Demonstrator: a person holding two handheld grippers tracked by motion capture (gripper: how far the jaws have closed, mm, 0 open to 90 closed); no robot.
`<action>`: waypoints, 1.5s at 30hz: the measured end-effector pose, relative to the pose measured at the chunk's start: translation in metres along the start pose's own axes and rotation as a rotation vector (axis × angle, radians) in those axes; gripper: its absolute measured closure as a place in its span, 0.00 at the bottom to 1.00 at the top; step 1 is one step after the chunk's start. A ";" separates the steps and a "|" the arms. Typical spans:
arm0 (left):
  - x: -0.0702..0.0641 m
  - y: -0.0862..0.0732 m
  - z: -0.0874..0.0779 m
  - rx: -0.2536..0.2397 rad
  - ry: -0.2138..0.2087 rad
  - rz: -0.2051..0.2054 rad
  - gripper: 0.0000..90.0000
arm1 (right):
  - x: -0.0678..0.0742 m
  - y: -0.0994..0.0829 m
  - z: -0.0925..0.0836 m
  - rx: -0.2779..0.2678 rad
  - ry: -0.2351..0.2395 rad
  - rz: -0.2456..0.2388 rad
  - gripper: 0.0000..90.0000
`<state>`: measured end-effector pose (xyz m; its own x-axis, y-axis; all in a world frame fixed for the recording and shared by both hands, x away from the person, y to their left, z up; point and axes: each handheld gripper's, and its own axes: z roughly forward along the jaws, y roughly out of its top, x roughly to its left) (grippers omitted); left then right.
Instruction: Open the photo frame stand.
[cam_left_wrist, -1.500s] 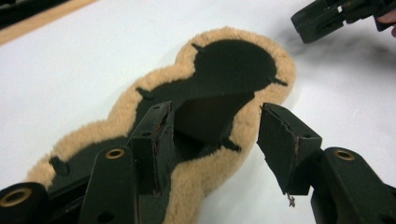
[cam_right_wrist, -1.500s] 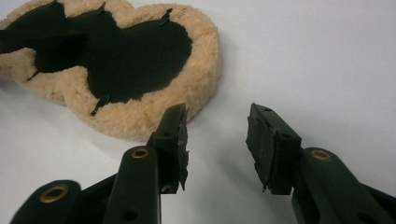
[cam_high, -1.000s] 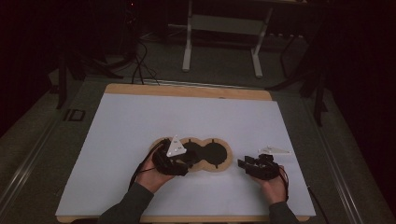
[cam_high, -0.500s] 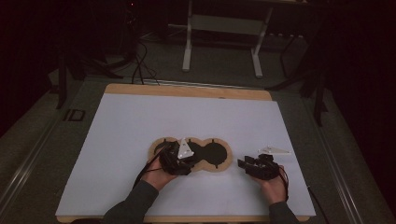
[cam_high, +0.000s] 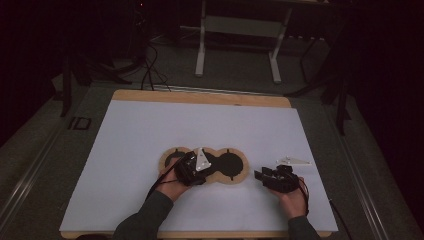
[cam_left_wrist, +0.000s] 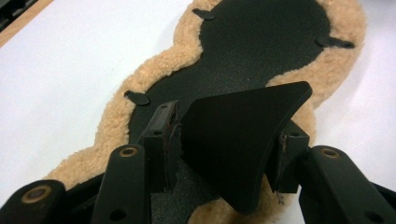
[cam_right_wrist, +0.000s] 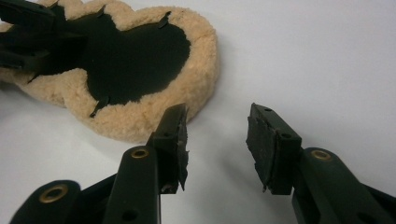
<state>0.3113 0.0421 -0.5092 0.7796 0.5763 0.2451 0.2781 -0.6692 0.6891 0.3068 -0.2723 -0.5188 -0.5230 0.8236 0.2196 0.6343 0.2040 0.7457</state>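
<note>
Closing in, the left gripper (cam_left_wrist: 224, 154) jaws now pinch a black flap (cam_left_wrist: 238, 140) of the fleece-edged pad (cam_high: 204, 165) mid-table (cam_high: 125, 150), having dropped onto it since before. Right gripper (cam_right_wrist: 217, 140) jaws gape, empty, just beside the pad's edge.
</note>
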 end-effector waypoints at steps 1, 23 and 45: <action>0.000 0.001 0.000 0.000 0.002 0.005 0.61 | 0.000 0.000 0.000 0.001 0.000 -0.001 0.63; 0.000 0.012 -0.005 0.002 0.052 0.084 0.80 | -0.001 0.000 0.001 0.003 0.001 -0.003 0.63; 0.003 0.011 -0.010 -0.005 0.049 0.111 0.84 | 0.000 0.001 0.001 -0.001 0.001 -0.005 0.62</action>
<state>0.3112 0.0414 -0.4940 0.7768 0.5214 0.3531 0.1890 -0.7280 0.6591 0.3082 -0.2716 -0.5191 -0.5262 0.8223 0.2165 0.6312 0.2071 0.7474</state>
